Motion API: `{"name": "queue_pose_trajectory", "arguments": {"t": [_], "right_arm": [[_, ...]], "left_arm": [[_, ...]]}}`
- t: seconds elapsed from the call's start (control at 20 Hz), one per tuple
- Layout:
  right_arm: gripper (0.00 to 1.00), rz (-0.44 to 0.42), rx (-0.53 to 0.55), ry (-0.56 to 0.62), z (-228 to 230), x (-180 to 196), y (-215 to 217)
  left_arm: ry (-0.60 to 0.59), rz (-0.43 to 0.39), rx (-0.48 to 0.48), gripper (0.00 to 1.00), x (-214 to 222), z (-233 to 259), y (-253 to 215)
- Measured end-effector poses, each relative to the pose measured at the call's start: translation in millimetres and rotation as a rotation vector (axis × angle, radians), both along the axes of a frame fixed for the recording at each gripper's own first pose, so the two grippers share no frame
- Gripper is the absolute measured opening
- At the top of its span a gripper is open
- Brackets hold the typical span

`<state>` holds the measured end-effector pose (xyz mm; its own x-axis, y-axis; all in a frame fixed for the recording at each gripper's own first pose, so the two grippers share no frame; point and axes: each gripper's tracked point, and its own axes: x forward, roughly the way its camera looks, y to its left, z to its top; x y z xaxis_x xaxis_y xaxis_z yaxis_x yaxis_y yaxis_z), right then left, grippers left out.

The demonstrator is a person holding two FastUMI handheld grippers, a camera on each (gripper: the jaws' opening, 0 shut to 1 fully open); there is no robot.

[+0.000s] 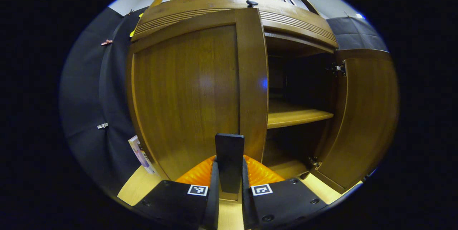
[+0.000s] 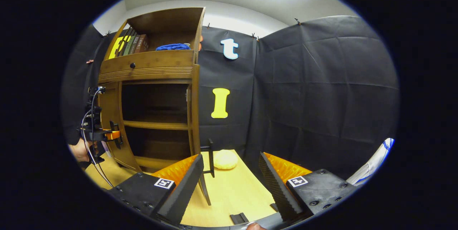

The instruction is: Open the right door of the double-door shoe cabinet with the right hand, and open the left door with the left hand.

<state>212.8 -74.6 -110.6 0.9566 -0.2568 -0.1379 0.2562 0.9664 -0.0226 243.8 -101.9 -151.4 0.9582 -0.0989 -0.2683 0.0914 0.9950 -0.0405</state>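
**Left gripper view**
- Left gripper (image 1: 229,167): tongs clamped together on the dark flat handle (image 1: 229,147) of the left door (image 1: 186,94).
- Left door: close ahead, inner edge standing a little proud of the cabinet front; judged barely started on its swing.
- Right door (image 1: 365,115): swung wide to the right, hinges (image 1: 338,68) exposed, shelf (image 1: 297,115) bare behind it.
- Risk, slip: handle smooth and thin, so a pull straight back rather than along the door's arc could drag the tongs off it.
- Risk, tipping: a hard tug could shift or rock the whole cabinet on the tabletop (image 1: 136,187).
- Writing: square black-and-white markers on the gripper body, no words; print on the flat pack (image 1: 137,151) left of the cabinet too small to read.

**Right gripper view**
- Right gripper (image 2: 230,158): tongs wide apart, holding nothing, well back from the cabinet.
- Right door (image 2: 195,115): edge-on, fully open, its handle (image 2: 210,156) free.
- Left gripper (image 2: 116,135): at the left door (image 2: 109,115), held by a hand (image 2: 79,151); cable (image 2: 89,122) hanging beside it.
- Risk, snag: loose cable could catch on the door edge during the swing.
- Risk, bump: yellow round pad (image 2: 225,159) lies on the table near the right door.
- Writing: book spines (image 2: 134,45) on the top shelf unreadable.
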Motion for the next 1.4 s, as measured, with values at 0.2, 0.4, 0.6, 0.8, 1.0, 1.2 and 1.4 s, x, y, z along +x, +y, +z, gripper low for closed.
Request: {"name": "queue_pose_trajectory", "arguments": {"t": [0.2,0.4,0.6,0.8,1.0,1.2,1.4], "right_arm": [[0.99,0.064,-0.017,0.002,1,2,16],[0.98,0.140,-0.021,-0.008,3,8,37],[0.96,0.199,0.020,-0.010,0,10,59],[0.98,0.241,0.068,0.002,-3,9,81],[0.98,0.277,0.078,0.011,-5,6,93],[0.98,0.300,0.085,0.023,-9,4,101],[0.98,0.301,0.093,0.024,-11,2,104]], "left_arm": [[-0.008,-0.001,0.005,0.28,1,-4,3],[-0.015,0.006,0.007,0.28,2,-5,1],[-0.027,0.011,-0.006,0.25,-5,1,8],[-0.031,0.027,-0.006,0.24,-4,4,11],[-0.038,0.050,-0.026,0.21,-9,2,19],[-0.055,0.050,-0.007,0.18,-9,5,27],[-0.072,0.068,0.018,0.18,-7,7,38]]}}
